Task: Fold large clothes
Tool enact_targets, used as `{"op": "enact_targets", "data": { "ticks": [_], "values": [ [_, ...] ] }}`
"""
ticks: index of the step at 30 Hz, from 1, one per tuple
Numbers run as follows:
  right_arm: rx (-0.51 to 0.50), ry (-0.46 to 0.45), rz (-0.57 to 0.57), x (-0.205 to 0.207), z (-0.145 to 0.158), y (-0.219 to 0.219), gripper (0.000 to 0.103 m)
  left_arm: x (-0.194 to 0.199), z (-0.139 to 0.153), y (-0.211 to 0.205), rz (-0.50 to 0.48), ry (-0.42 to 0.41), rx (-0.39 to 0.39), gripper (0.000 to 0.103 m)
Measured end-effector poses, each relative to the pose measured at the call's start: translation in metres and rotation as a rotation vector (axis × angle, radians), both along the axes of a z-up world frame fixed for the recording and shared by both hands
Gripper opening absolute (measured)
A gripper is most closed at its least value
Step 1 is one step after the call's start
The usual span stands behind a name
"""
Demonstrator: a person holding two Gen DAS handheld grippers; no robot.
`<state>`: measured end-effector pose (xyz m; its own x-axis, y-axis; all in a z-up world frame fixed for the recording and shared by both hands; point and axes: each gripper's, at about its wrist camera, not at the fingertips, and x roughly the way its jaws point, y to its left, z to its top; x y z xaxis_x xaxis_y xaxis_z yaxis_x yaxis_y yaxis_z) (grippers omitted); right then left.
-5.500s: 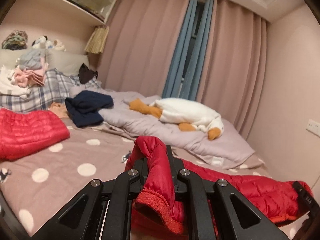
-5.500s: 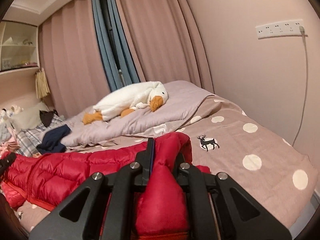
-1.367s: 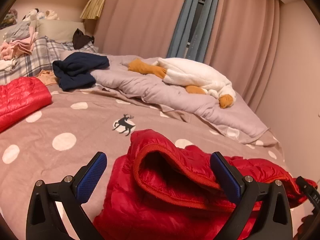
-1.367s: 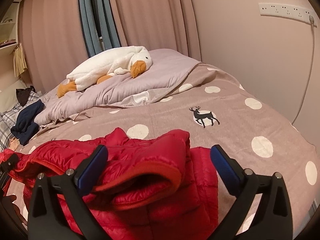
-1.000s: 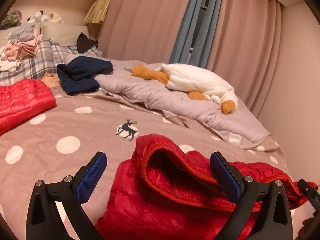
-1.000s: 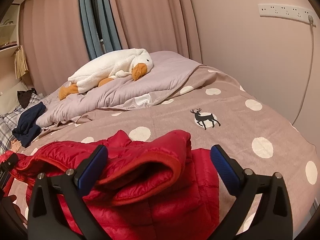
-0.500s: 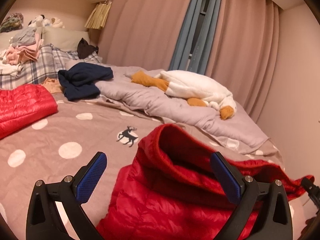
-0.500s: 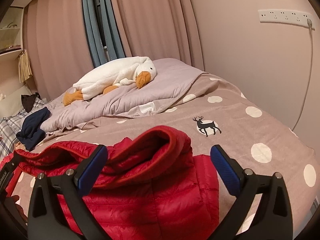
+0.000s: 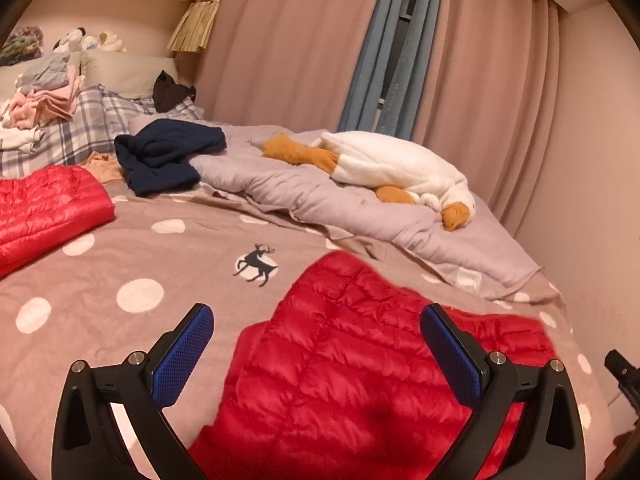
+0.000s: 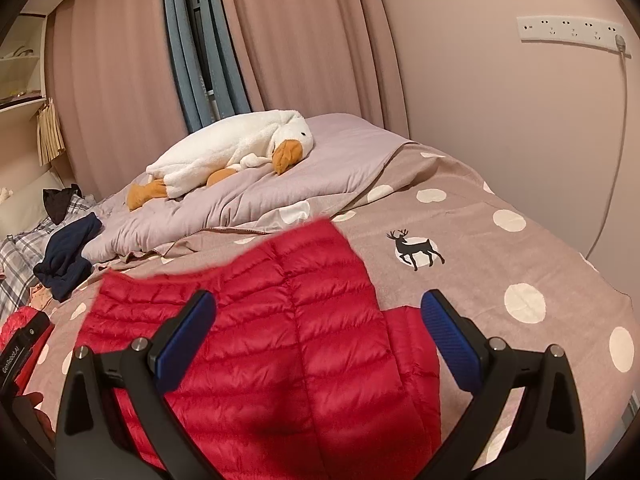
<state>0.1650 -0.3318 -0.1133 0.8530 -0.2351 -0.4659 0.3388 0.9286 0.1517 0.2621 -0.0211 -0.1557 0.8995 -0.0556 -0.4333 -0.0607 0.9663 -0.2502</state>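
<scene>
Red down jacket (image 9: pixel 360 368) lies flat on the bed (image 9: pixel 120 264), on the near side of the plush goose (image 9: pixel 396 168). Left tool (image 9: pixel 316 356) and right tool (image 10: pixel 316 336) both spread wide, empty, above it; likely released so the fold settles.

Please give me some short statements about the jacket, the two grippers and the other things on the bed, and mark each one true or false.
1. Both grippers, left gripper and right gripper, are open. True.
2. The red down jacket hangs from a gripper. False: it lies on the polka-dot bedspread, and neither gripper holds it.
3. The goose plush lies on the lilac quilt. True.
4. The navy garment is neatly folded. False: it is crumpled.
</scene>
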Motion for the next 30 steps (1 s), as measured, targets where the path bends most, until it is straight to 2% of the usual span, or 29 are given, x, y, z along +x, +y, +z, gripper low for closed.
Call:
{"op": "enact_targets", "data": {
  "ticks": [23, 30],
  "values": [
    [0.0, 0.025, 0.008, 0.004, -0.006, 0.001, 0.103, 0.001, -0.001, -0.005, -0.01, 0.014, 0.008, 0.102],
    [-0.017, 0.046, 0.037, 0.011, -0.012, 0.01, 0.103, 0.006, -0.008, -0.016, -0.068, 0.034, 0.029, 0.102]
  ]
}}
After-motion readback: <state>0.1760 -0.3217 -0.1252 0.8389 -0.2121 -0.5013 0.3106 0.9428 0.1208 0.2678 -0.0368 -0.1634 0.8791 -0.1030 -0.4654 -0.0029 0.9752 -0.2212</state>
